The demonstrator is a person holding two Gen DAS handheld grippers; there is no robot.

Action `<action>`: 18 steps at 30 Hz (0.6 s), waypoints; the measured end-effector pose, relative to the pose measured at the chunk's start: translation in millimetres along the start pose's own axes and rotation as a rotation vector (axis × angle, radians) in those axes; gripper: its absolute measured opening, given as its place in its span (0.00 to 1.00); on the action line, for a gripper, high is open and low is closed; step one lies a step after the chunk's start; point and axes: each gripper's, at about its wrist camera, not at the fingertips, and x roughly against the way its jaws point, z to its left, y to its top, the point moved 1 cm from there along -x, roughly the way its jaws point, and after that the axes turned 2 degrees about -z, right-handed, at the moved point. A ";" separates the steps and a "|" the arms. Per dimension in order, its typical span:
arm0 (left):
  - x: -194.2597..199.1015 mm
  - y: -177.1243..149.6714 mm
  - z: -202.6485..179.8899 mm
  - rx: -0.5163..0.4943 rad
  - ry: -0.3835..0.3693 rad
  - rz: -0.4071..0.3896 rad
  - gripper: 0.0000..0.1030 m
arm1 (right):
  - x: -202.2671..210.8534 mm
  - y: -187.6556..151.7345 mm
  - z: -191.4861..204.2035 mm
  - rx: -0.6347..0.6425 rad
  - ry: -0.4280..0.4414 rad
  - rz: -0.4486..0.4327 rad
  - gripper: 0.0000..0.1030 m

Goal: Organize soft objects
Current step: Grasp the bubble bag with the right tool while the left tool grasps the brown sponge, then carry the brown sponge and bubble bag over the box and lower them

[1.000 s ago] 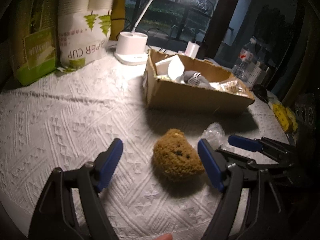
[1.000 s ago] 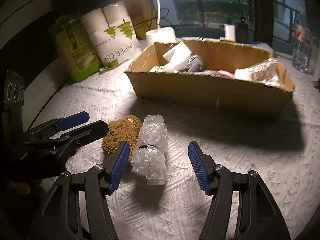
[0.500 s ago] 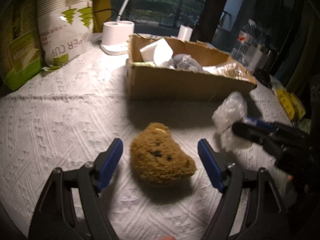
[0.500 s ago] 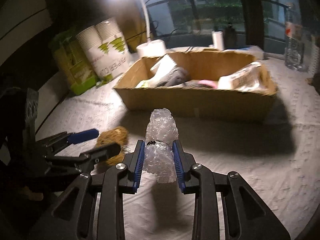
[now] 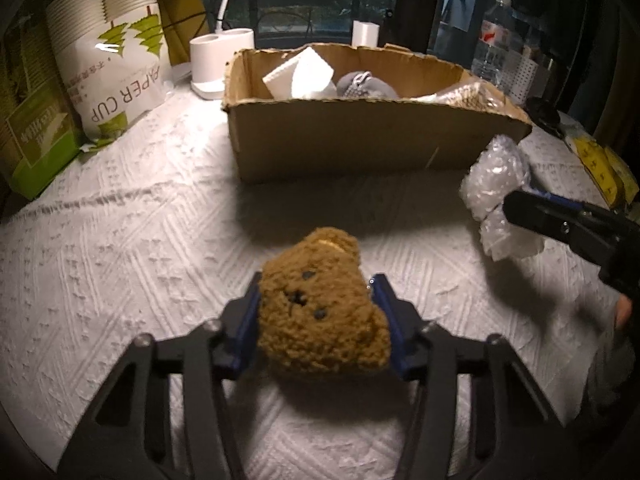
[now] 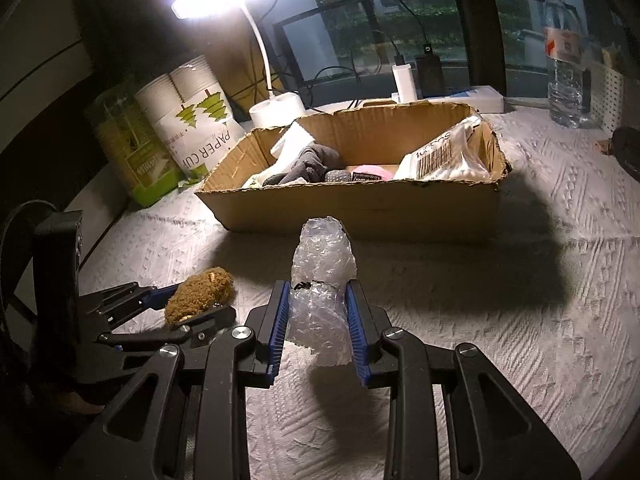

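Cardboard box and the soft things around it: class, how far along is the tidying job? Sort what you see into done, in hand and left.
Done: the cardboard box already holds grey fabric and a barcoded packet.
In hand: the left claw is closing on the brown plush bear; the right claw grips the bubble wrap bundle.
Left: both still sit short of the box and must go in.

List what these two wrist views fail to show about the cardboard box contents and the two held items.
- Brown fuzzy bear toy: underside hidden by the closing left gripper in the left wrist view.
- Clear bubble-wrap bundle: sides covered by the right gripper pads.
- Open cardboard box: floor and lower contents hidden by its front wall in both views.
- Pink item: label too small to read.
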 end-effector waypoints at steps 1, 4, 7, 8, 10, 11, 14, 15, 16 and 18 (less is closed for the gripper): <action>0.6 -0.2 -0.3 -0.001 -0.001 -0.001 0.47 | 0.1 0.3 -0.3 0.000 0.001 -0.002 0.29; 3.7 -0.8 -3.6 -0.007 -0.015 -0.005 0.45 | 3.0 0.0 -1.5 -0.001 0.005 -0.008 0.29; 10.9 2.1 -10.3 -0.018 -0.028 -0.026 0.45 | 6.5 0.1 -2.2 -0.001 0.006 -0.017 0.29; 13.1 3.6 -12.1 -0.020 -0.031 -0.033 0.45 | 7.0 0.3 -2.2 -0.001 0.005 -0.018 0.29; 17.9 6.1 -15.1 -0.023 -0.037 -0.045 0.45 | 9.0 0.3 -2.6 -0.002 0.004 -0.023 0.29; 20.1 7.7 -16.7 -0.024 -0.042 -0.051 0.45 | 10.0 0.5 -2.8 -0.002 0.003 -0.026 0.29; 26.5 13.6 -21.5 -0.032 -0.051 -0.071 0.45 | 13.9 1.0 -3.4 -0.002 0.003 -0.035 0.29; 28.5 15.0 -23.3 -0.034 -0.054 -0.077 0.45 | 14.6 1.2 -3.6 -0.002 0.003 -0.036 0.29; 30.1 15.9 -24.5 -0.035 -0.055 -0.082 0.45 | 15.4 1.5 -3.6 -0.003 0.003 -0.039 0.29; 33.0 18.5 -26.2 -0.038 -0.060 -0.092 0.45 | 17.3 2.1 -4.0 -0.002 0.002 -0.044 0.29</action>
